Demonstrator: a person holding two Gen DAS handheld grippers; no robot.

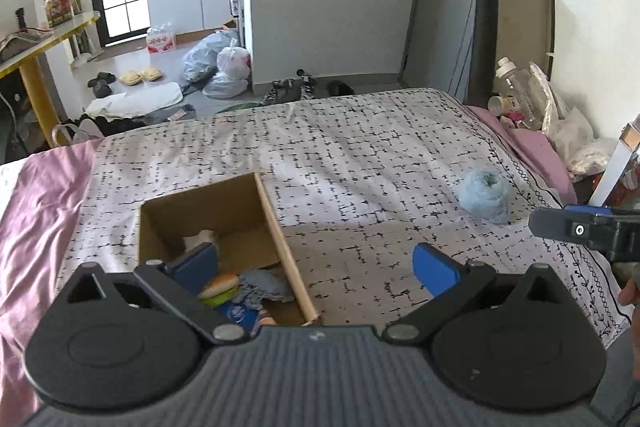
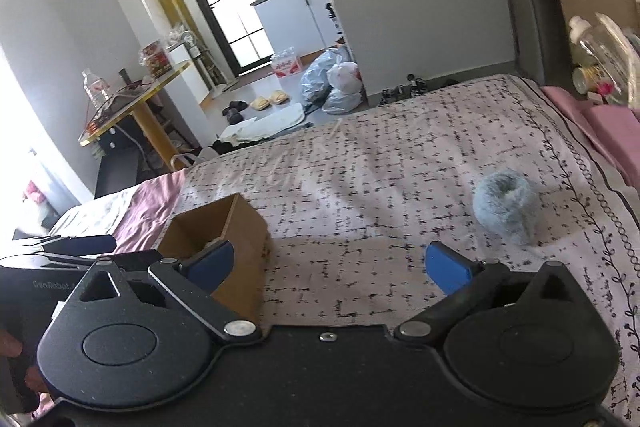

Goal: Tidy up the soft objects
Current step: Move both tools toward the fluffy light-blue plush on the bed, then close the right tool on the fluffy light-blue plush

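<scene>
A cardboard box (image 1: 240, 203) stands open on the patterned bedspread (image 1: 360, 147). Inside it lie a burger-shaped soft toy (image 1: 219, 286), a grey cloth (image 1: 262, 285), something white (image 1: 200, 238) and a blue item (image 1: 240, 313). A light blue fluffy ring-shaped object (image 1: 485, 194) rests on the bed to the right, seen in the right wrist view (image 2: 506, 207) too. My left gripper (image 1: 314, 265) is open over the box's right wall, nothing between its fingers. My right gripper (image 2: 328, 265) is open above the bedspread between the box (image 2: 236, 231) and the fluffy object, holding nothing.
A pink sheet (image 1: 36, 211) covers the bed's left side. Bottles and bags (image 1: 528, 95) crowd the bedside at the right. Beyond the foot of the bed lie shoes (image 1: 288, 89), plastic bags (image 1: 224, 67) and clothes on the floor. A yellow table (image 1: 40, 39) stands at the left.
</scene>
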